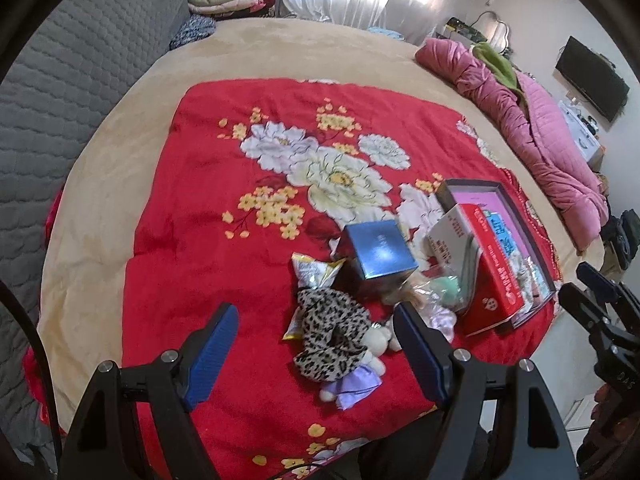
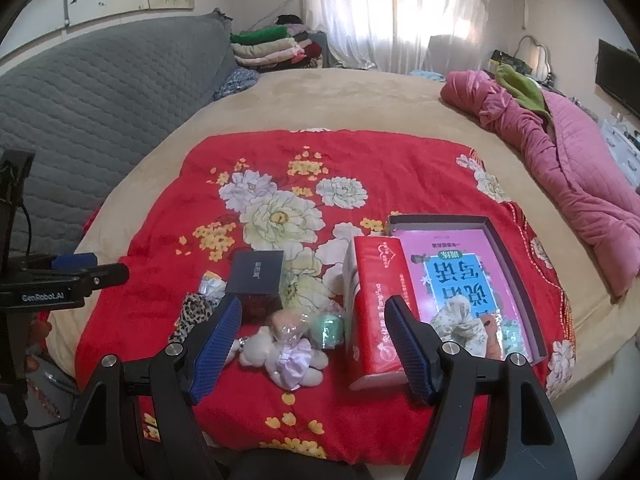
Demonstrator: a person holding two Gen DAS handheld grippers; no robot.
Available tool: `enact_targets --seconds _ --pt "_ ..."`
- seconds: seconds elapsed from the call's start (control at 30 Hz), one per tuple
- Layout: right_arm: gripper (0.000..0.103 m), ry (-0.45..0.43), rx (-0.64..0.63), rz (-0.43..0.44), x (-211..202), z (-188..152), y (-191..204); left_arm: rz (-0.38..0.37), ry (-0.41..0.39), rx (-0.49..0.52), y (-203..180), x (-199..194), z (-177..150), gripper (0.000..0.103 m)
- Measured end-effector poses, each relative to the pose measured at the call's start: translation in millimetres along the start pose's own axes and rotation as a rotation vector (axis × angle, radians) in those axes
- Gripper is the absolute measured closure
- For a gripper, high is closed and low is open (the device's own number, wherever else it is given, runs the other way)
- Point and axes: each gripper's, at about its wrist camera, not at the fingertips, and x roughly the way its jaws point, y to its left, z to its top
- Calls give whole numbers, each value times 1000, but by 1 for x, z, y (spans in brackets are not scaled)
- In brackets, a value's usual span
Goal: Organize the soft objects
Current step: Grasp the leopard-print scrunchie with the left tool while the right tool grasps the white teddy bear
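Note:
A leopard-print soft cloth point(image 1: 334, 332) lies on the red floral blanket point(image 1: 192, 200), over a small white plush doll in a lilac dress point(image 1: 356, 380); the doll also shows in the right wrist view point(image 2: 286, 356), and the cloth at its left point(image 2: 194, 312). A green soft ball in clear wrap point(image 2: 328, 326) and a wrapped tan plush point(image 2: 288, 322) lie beside it. My left gripper point(image 1: 316, 320) is open above the cloth, empty. My right gripper point(image 2: 312, 316) is open above the doll, empty.
A dark blue box point(image 1: 380, 250) and a foil snack packet point(image 1: 316, 270) lie behind the soft things. A red tissue pack point(image 2: 378, 312) leans on an open box lid holding a pink book point(image 2: 464, 280). A pink quilt point(image 2: 568, 160) lies far right, a grey sofa point(image 2: 100, 100) at the left.

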Motion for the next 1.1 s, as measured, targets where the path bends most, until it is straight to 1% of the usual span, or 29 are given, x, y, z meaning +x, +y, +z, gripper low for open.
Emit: enact_targets --seconds 0.2,0.5,0.67,0.83,0.93,1.1 --pt "28 41 -26 20 13 -11 8 17 59 -26 11 22 -14 24" --pt "28 150 -97 36 52 -42 28 18 128 -8 11 47 -38 24" --pt "28 208 -126 45 73 -60 38 19 165 -20 11 63 -46 24" --pt "28 245 -141 56 89 -71 43 33 191 -45 15 78 -48 24" --pt "28 257 -150 37 97 -76 44 62 199 -51 17 86 -48 24" --pt "28 292 -143 29 116 -83 42 51 221 -54 17 95 -48 24"
